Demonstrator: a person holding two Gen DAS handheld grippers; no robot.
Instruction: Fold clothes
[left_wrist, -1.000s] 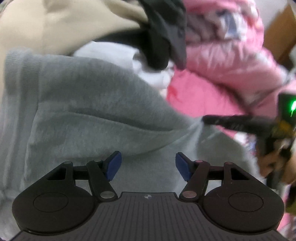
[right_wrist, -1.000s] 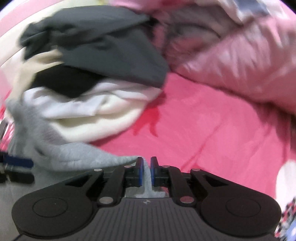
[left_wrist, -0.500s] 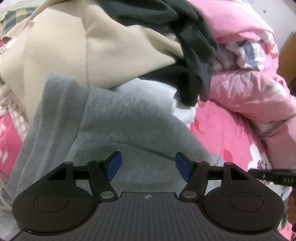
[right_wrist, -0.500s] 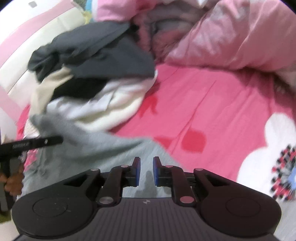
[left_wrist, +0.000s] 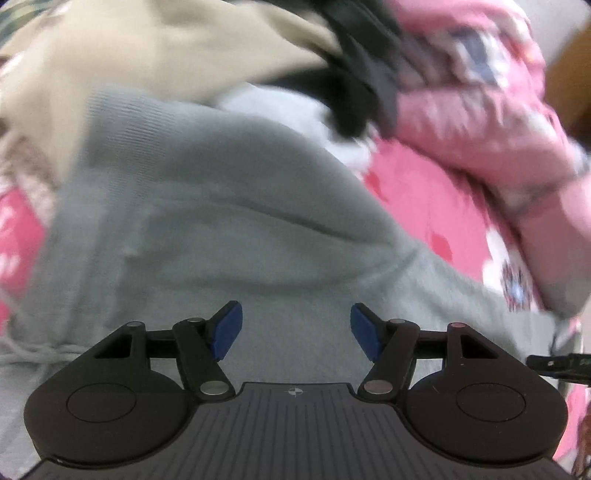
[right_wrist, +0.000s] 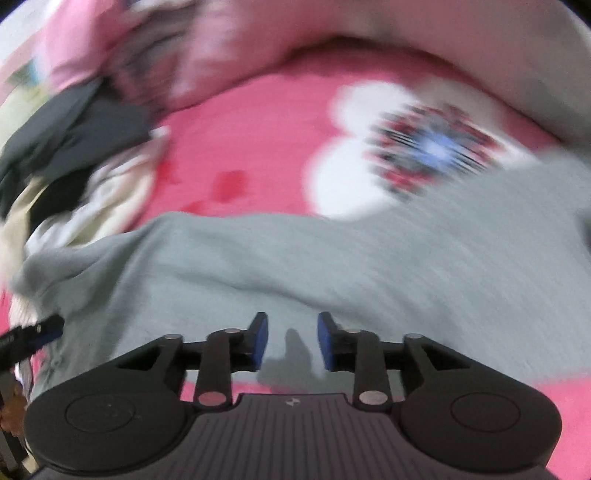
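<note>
One grey garment spread on the pink bedsheet. Two grippers: left gripper wide, nothing between; right gripper just opening, nothing between. One pile behind.

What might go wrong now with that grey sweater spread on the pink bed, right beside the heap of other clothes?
1. The grey sweater looks rumpled, with a ridge across it; folded like that, the creases may stay in.
2. Its far edge touches the pile of clothes, so a fold could drag another garment along.
3. The right gripper has just been opening, with nothing between its fingers, and the left gripper is open too, so the loose sweater may slip.
</note>
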